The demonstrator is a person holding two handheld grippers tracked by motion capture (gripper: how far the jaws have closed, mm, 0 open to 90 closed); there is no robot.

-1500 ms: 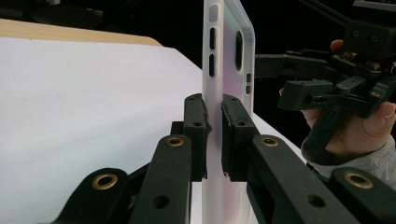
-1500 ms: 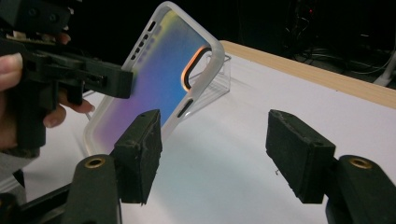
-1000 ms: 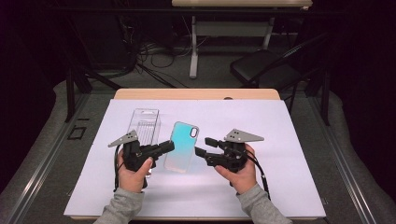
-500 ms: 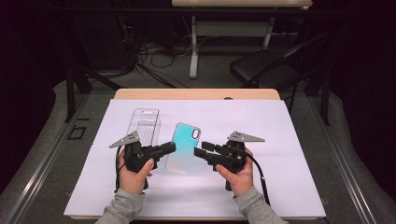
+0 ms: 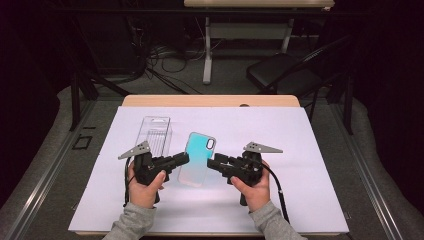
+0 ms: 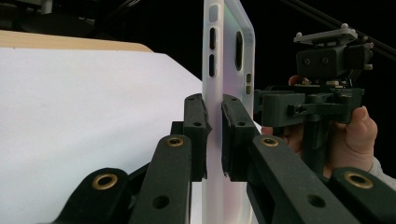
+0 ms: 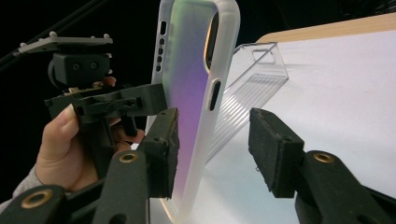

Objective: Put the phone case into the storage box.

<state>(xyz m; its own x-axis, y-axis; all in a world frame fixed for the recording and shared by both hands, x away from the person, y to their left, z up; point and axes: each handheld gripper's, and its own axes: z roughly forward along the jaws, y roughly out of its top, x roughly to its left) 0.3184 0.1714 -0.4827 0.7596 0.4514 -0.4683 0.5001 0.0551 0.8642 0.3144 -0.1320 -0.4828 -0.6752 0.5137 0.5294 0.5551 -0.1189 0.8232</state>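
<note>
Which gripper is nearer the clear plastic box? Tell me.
Left. The left gripper sits just below the clear plastic box; the right gripper lies beyond the phone case.

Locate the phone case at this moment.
In the high view the phone case sits mid-sheet between both tools, clamped by the left tool, with the clear plastic box just beyond to its left.

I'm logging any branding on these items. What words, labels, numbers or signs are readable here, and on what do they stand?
None can be read.
Phone case: no logo or print shows on its back or edge.
Clear plastic package: only moulded ribs, no label.
Left gripper and right gripper: no markings.
White sheet on the table: blank.
</note>
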